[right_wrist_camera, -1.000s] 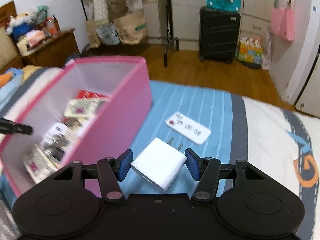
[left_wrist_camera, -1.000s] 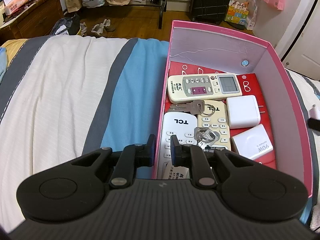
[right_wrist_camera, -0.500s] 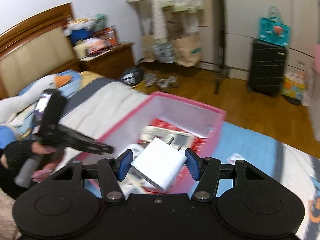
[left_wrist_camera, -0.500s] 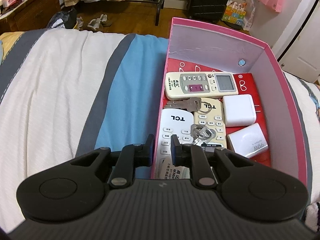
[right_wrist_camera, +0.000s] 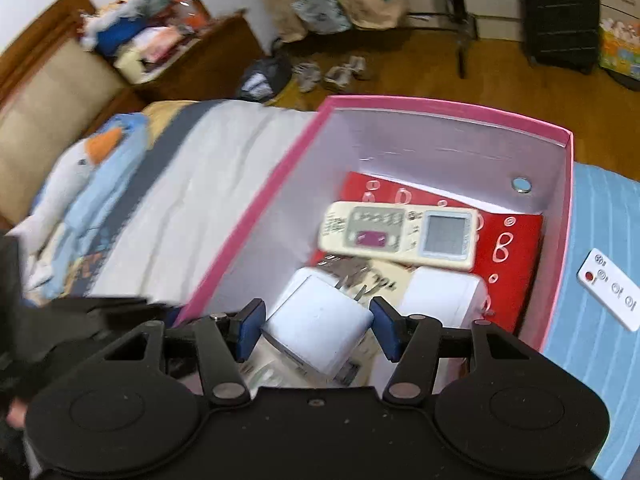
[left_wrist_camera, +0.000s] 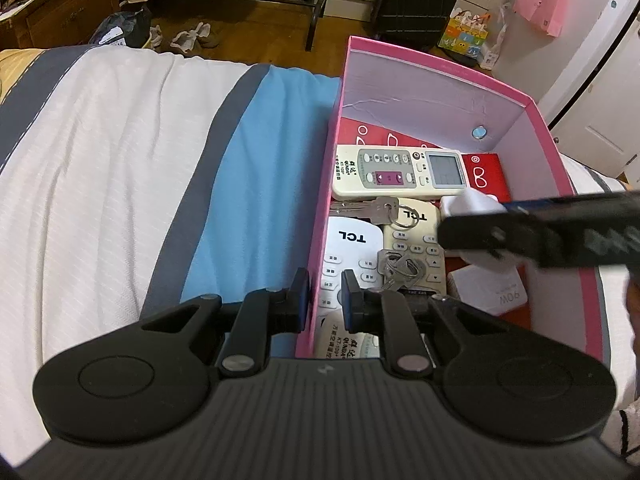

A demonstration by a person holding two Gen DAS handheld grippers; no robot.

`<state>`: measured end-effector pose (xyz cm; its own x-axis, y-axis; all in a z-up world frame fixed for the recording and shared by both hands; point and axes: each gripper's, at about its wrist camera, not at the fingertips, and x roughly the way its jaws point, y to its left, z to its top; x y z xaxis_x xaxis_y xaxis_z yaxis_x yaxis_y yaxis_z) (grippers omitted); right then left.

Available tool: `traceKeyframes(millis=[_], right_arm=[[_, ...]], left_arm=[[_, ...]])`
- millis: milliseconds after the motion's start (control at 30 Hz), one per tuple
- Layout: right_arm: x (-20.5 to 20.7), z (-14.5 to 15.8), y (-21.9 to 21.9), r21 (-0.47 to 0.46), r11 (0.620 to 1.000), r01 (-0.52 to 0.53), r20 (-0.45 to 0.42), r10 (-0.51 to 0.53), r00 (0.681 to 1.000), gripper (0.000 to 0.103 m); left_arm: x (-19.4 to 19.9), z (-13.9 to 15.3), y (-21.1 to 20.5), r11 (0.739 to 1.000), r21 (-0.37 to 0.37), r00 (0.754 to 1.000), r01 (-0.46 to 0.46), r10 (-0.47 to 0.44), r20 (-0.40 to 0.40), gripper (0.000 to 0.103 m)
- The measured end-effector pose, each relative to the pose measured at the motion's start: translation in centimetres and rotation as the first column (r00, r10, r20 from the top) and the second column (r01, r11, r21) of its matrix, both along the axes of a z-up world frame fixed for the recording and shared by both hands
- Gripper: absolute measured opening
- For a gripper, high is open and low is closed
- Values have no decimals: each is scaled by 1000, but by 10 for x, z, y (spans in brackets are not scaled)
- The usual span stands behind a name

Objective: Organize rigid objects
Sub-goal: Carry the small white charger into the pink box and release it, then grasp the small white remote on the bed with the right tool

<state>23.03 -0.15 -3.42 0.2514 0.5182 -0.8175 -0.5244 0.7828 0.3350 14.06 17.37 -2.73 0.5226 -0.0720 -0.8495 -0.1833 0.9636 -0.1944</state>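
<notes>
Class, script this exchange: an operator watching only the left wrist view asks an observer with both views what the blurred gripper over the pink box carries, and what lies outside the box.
Operator: What is that blurred right gripper carrying?
Observer: A white charger, clamped between its blue pads, prongs pointing forward.
Operator: Is anything lying outside the box?
Observer: Yes. A small white remote lies on the blue bedspread stripe, beside the pink box wall.
</notes>
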Motion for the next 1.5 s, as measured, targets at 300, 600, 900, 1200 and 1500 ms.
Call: traceKeyframes(millis=[300,600,900,1200,1500], right_arm=[[21,-28,21,-111,991,72,-13,-74,997,66],[-7,43,-33,-23,999,49,118,-45,992,67],[-32,99,-126,-46,998,-34,277,46,960,68],[19,37,-172,-69,996,-60,227,74,971,68],[54,-33,-167,-281,953,-116,293,200,935,65]], left_arm=[[0,-1,-2,1000,17,1000,12,-12,5,14],[1,-1,-3,1000,17,1000,11,-11,4,14],[3,-1,-1,1000,8,1000,-5,6,-9,14],[5,-1,-6,1000,25,1000,10,-10,-10,14],[10,-5,-15,996,86,999,35,-33,-29,16]])
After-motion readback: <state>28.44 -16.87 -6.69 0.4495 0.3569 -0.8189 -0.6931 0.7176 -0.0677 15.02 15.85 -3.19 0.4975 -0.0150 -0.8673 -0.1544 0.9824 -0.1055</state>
